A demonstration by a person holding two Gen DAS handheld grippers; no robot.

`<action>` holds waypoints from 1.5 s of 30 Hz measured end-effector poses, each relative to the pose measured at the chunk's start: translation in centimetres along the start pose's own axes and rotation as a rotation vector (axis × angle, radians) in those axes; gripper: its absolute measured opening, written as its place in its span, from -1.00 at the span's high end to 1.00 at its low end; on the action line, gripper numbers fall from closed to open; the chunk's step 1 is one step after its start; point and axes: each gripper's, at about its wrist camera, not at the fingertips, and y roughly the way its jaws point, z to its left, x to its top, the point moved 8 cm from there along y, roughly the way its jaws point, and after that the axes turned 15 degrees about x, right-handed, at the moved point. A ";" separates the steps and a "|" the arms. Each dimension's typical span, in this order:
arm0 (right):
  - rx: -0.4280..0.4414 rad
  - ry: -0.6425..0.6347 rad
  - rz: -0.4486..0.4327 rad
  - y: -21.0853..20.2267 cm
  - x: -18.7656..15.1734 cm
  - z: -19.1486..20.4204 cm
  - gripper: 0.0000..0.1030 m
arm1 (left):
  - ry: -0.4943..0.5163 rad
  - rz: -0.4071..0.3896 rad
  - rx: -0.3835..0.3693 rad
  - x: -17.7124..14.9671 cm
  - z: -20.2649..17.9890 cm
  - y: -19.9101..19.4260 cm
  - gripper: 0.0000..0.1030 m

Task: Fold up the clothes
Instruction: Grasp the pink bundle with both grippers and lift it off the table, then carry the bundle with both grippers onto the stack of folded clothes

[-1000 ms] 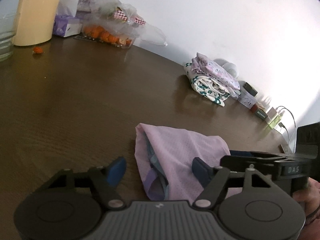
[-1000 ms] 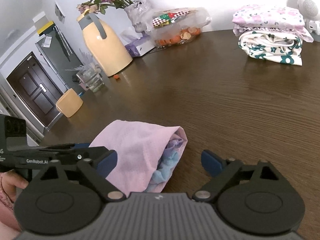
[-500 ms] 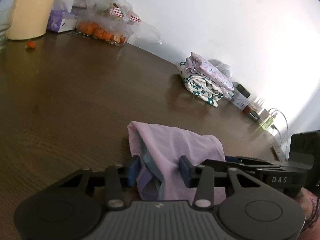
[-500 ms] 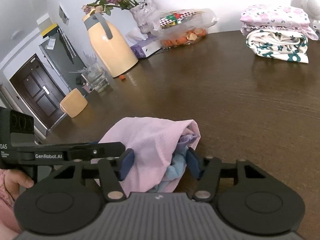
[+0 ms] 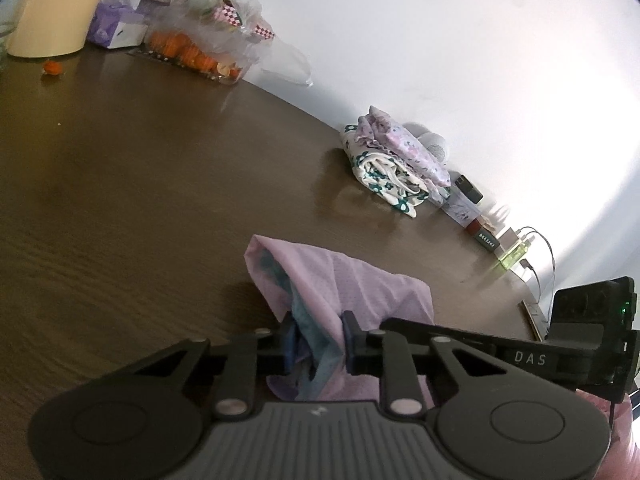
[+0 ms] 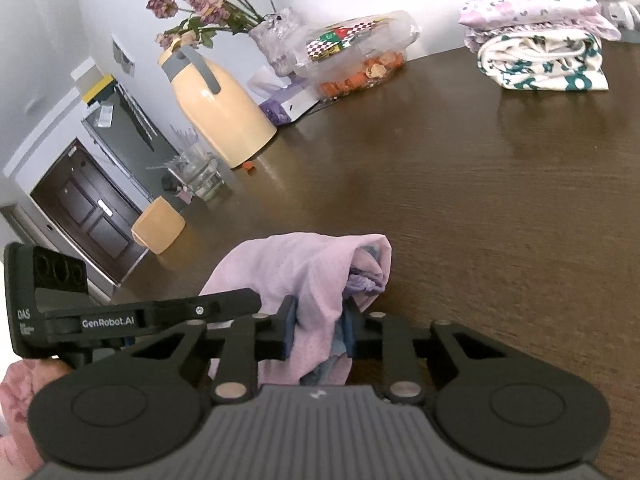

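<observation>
A small lilac mesh garment with blue and purple fabric inside lies bunched on the dark wooden table. My left gripper is closing on its near left end, and the pads press the cloth. My right gripper is closing on the near right end of the same garment, with fabric squeezed between its blue pads. Each gripper shows in the other's view: the right gripper's body beside the left, the left gripper's body beside the right.
A stack of folded floral clothes sits at the table's far side by the wall. A cream jug, a tissue box, a bag of snacks, a glass jar and small items with cables line the far edges.
Both grippers' jaws have closed from wide open onto the lilac garment, pinching its two near ends. The cloth has bunched up between the pads. Both views have rolled slightly.
</observation>
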 end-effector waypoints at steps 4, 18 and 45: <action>0.007 0.016 -0.015 -0.6 0.2 0.1 0.69 | -0.001 -0.007 -0.016 0.1 -0.6 0.0 0.63; -0.010 -0.034 -0.084 -3.5 4.8 1.1 0.75 | 0.041 -0.092 -0.039 3.9 -4.6 0.3 0.65; -0.144 -0.165 -0.267 -11.8 19.2 -2.0 0.75 | 0.145 -0.201 -0.174 17.6 -17.5 6.6 0.65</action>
